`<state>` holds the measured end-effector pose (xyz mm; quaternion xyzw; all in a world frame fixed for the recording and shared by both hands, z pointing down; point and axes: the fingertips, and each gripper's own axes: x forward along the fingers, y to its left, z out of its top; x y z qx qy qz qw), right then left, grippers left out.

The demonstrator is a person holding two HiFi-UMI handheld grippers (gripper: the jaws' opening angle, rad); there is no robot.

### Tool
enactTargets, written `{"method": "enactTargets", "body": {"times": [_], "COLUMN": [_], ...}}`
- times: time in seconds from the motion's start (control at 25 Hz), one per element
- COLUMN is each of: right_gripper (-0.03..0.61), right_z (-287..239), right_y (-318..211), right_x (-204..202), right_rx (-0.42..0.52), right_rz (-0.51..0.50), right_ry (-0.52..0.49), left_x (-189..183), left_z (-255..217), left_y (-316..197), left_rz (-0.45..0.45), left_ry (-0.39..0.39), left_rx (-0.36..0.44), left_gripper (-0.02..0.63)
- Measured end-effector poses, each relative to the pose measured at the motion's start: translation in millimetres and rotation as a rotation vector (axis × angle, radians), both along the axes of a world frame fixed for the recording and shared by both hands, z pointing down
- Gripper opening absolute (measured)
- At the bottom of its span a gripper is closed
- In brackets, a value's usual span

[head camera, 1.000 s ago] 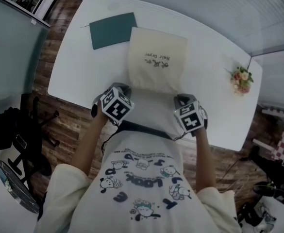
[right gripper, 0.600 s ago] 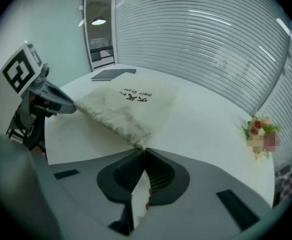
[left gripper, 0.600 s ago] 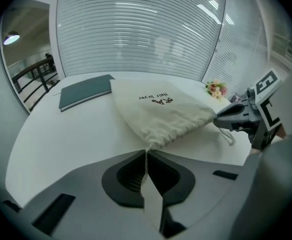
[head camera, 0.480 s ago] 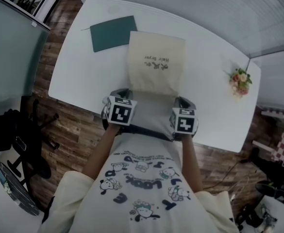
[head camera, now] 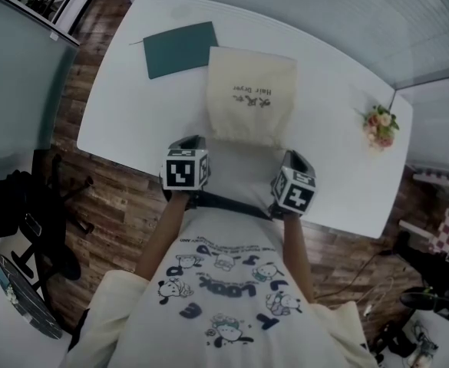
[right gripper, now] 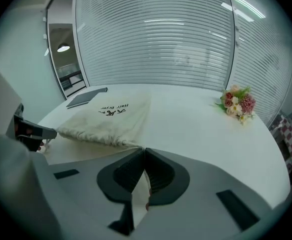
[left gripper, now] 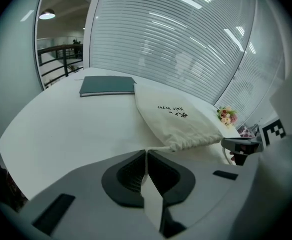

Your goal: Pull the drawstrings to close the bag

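A cream drawstring bag [head camera: 251,94] with dark print lies flat on the white table [head camera: 132,106], its gathered mouth [head camera: 243,139] facing the person. My left gripper [head camera: 192,141] sits at the mouth's left corner. In the left gripper view its jaws [left gripper: 146,151] are shut on a thin drawstring [left gripper: 160,147] running from the bag [left gripper: 175,119]. My right gripper [head camera: 292,156] is at the mouth's right corner. In the right gripper view it [right gripper: 145,149] is shut where the bag's [right gripper: 108,119] corner cord enters its jaws.
A dark green folder [head camera: 179,48] lies at the table's far left, touching the bag's far corner. A small flower bouquet [head camera: 381,125] stands at the right edge. The table's near edge runs just under both grippers, and slatted blinds [left gripper: 185,44] back the table.
Both grippers have rolled about their own axes, so the marker cubes show different faces. The right gripper has shifted slightly. The bag's mouth looks a little narrower and more gathered.
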<state>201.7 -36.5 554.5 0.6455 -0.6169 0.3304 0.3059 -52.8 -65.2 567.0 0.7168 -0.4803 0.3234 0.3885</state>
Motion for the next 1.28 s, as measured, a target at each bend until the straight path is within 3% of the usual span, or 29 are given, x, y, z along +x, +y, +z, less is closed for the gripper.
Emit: {"method": "enactTargets", "body": {"times": [0.12, 0.56, 0.8, 0.92, 1.04, 1.16, 1.28], "right_gripper": [0.018, 0.020, 0.018, 0.020, 0.020, 0.018, 0.018], "right_z": [-8, -18, -24, -24, -23, -19, -12], "right_y": [-2, -6, -4, -2, -2, 2, 7], "right_x": [-1, 12, 32, 40, 39, 32, 27], "right_rx": [0.017, 0.070, 0.098, 0.097, 0.090, 0.078, 0.057], "right_rz": [-0.012, 0.083, 0.169, 0.189, 0.185, 0.162, 0.120], "right_ry": [-0.001, -0.045, -0.066, -0.075, -0.075, -0.098, -0.125], "left_x": [-11, -44, -53, -58, -66, -67, -65], "left_z": [-2, -8, -11, -8, -3, -5, -5], "left_y": [-4, -19, -23, -23, -21, -20, -19], "left_rz": [-0.034, -0.239, -0.272, -0.297, -0.323, -0.291, -0.250], "left_ry": [-0.008, 0.136, 0.121, 0.157, 0.185, 0.149, 0.165], "left_rx": [0.014, 0.011, 0.022, -0.002, -0.027, 0.000, 0.002], "left_gripper": [0.048, 0.046, 0.046, 0.046, 0.046, 0.046, 0.046]}}
